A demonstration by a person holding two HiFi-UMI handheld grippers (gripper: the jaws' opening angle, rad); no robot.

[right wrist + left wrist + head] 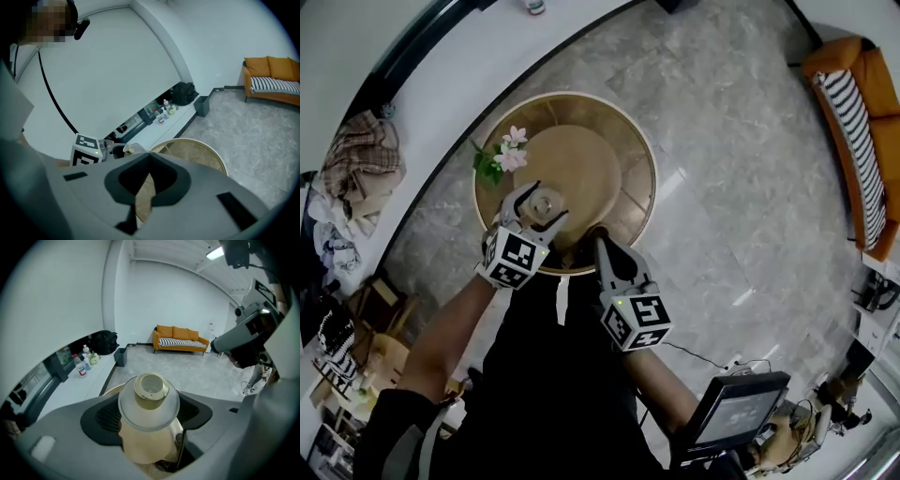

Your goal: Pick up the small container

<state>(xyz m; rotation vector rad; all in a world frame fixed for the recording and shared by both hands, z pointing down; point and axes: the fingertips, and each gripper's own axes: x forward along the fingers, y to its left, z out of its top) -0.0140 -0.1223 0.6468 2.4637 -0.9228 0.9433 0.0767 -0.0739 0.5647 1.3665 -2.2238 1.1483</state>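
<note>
The small container (547, 201) is a frosted glass jar with a gold neck. My left gripper (540, 210) is shut on it over the near part of the round wooden table (586, 159). In the left gripper view the container (150, 397) fills the space between the jaws of the left gripper (149, 420), gold rim facing away. My right gripper (599, 236) hangs at the table's front edge, shut and empty. In the right gripper view the right gripper (149, 180) has its pads meeting, and the container (128, 149) shows to the left beside the left gripper's marker cube (86, 149).
A sprig of pink flowers (506, 156) lies on the table's left side. An orange sofa with a striped cushion (861, 131) stands far right. A white ledge (82, 376) with bottles runs along the wall. A tablet on a stand (736, 409) sits near my right side.
</note>
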